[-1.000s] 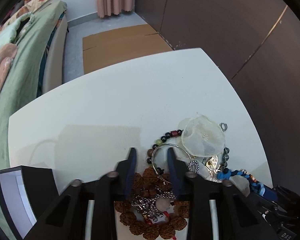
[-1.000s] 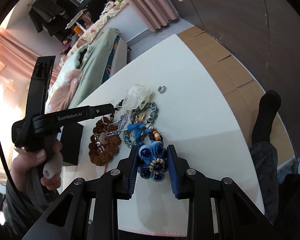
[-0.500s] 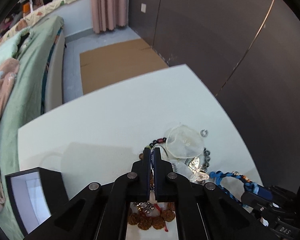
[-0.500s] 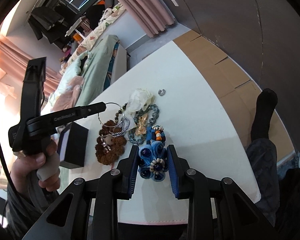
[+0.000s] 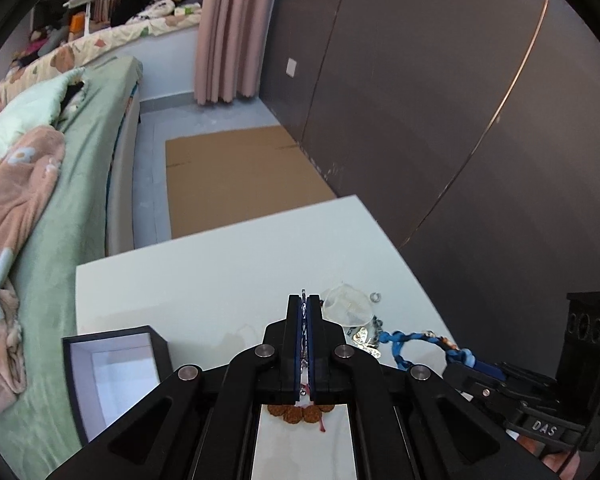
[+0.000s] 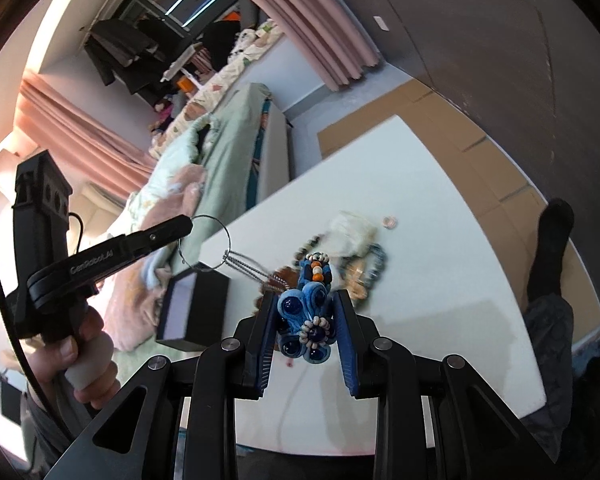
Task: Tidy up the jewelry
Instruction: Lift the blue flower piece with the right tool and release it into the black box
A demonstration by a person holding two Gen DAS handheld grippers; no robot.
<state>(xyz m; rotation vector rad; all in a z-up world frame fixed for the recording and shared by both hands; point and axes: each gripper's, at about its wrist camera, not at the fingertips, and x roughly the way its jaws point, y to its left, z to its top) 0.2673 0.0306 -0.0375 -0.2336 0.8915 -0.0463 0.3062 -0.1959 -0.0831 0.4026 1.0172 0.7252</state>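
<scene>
1. Two grippers, each with a piece in it. The left gripper has closed within the last second and is now pinched tight on a thin silver hoop, lifted clear of the bench; a second ago its jaws stood apart over the pile.
2. From the hoop a silver chain trails down to the pile, so the piece is only partly free. Whether it is snagged there I cannot tell.
3. The right gripper holds a narrow grip on the blue fabric-and-bead ornament, pads against both its sides. It looks raised off the bench compared with a second ago; its braided blue cord runs back toward the pile.
4. Meaning for the task: sorting has moved from reaching to separating, with two pieces drawn out of the tangle at once.
5. Left on the bench: brown seed-bead bracelet, clear pouch, small silver ring, grey bead chain, all close together; the ring sits just apart.
6. One container: a black box, lid off, pale lining, near the bench's left edge. What shows of the inside is empty; nothing has been put away yet.
7. Likely destination for the hoop is that box, just below it in the right wrist view.
</scene>
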